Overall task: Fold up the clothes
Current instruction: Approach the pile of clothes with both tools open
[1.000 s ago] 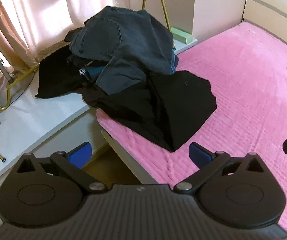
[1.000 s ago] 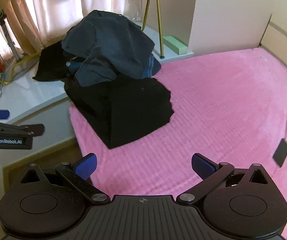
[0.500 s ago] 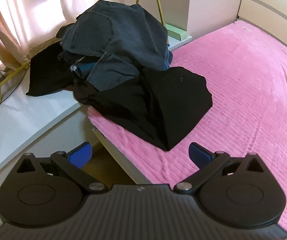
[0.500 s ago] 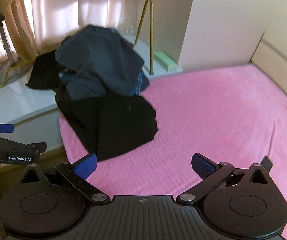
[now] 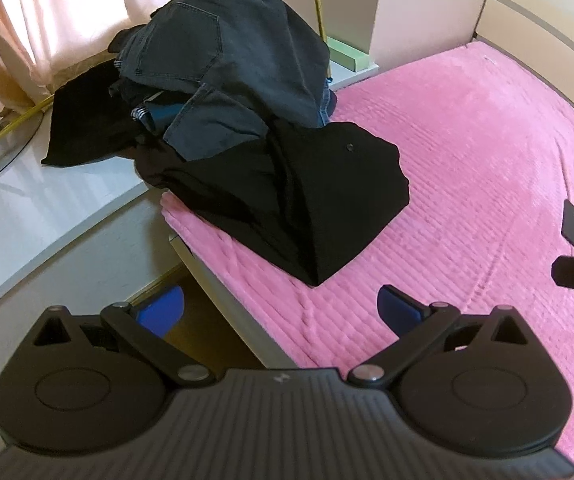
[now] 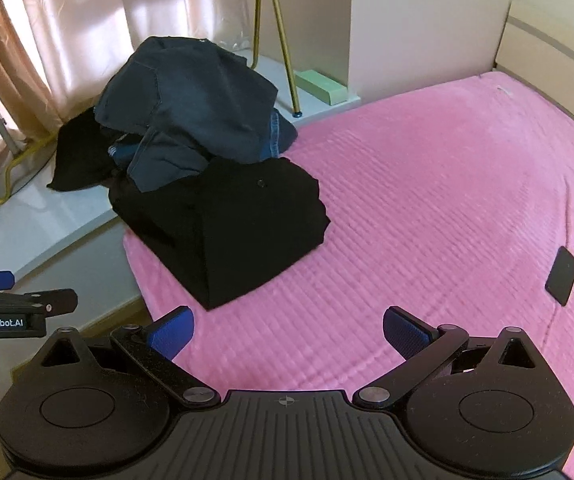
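Observation:
A heap of clothes lies at the near left corner of the pink bed (image 5: 487, 152) and spills onto a white ledge. Dark grey jeans (image 5: 227, 52) (image 6: 191, 100) top the heap. A black garment (image 5: 307, 200) (image 6: 239, 224) lies under them, spread on the bed. Another black piece (image 5: 83, 124) lies on the ledge. My left gripper (image 5: 281, 306) is open and empty, short of the black garment's near corner. My right gripper (image 6: 289, 326) is open and empty over the bed, also short of the garment. The left gripper also shows at the left edge of the right wrist view (image 6: 19, 304).
A small flat black object (image 5: 571, 222) (image 6: 562, 276) lies on the bed at the right. A white ledge (image 5: 27, 208) runs left of the bed, with a gold stand (image 6: 275, 40), a green box (image 6: 321, 86) and curtains (image 6: 107, 20) behind. A headboard (image 5: 543, 40) is at far right.
Both grippers have shifted a little relative to the heap; the right one dipped back toward the bed. Both stayed open. The clothes have not moved.

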`<state>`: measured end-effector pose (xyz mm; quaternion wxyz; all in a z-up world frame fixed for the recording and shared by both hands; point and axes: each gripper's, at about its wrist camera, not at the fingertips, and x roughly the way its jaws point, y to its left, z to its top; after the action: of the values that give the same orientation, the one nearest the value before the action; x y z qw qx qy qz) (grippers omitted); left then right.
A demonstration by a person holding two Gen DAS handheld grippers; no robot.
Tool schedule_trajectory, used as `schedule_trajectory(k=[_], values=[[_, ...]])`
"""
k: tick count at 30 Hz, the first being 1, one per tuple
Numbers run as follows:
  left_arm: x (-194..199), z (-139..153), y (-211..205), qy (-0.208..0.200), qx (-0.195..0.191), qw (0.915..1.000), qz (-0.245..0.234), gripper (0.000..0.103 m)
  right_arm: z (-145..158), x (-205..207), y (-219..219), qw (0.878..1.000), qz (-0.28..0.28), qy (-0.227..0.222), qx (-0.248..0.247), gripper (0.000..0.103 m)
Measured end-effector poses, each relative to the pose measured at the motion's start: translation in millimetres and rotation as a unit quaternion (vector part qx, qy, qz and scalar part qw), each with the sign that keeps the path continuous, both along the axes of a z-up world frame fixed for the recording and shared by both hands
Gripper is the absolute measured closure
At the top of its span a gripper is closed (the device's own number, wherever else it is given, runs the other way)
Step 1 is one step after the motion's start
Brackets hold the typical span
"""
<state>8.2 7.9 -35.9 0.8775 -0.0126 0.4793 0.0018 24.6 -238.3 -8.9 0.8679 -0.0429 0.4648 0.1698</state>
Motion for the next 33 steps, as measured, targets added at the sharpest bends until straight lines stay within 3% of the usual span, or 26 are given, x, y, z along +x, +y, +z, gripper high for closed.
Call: schedule_trajectory(k=[17, 33], values=[[-1, -4, -6, -0.024, 0.001, 0.9997, -0.005, 0.002, -15, -10, -5, 1.000, 0.001, 0.002, 0.003, 0.000], [-8, -7, 0, 0.002, -0.008, 0.9999, 0.011, 0.002, -18, -14, -3, 1.000, 0.002, 0.007, 0.004, 0.000]])
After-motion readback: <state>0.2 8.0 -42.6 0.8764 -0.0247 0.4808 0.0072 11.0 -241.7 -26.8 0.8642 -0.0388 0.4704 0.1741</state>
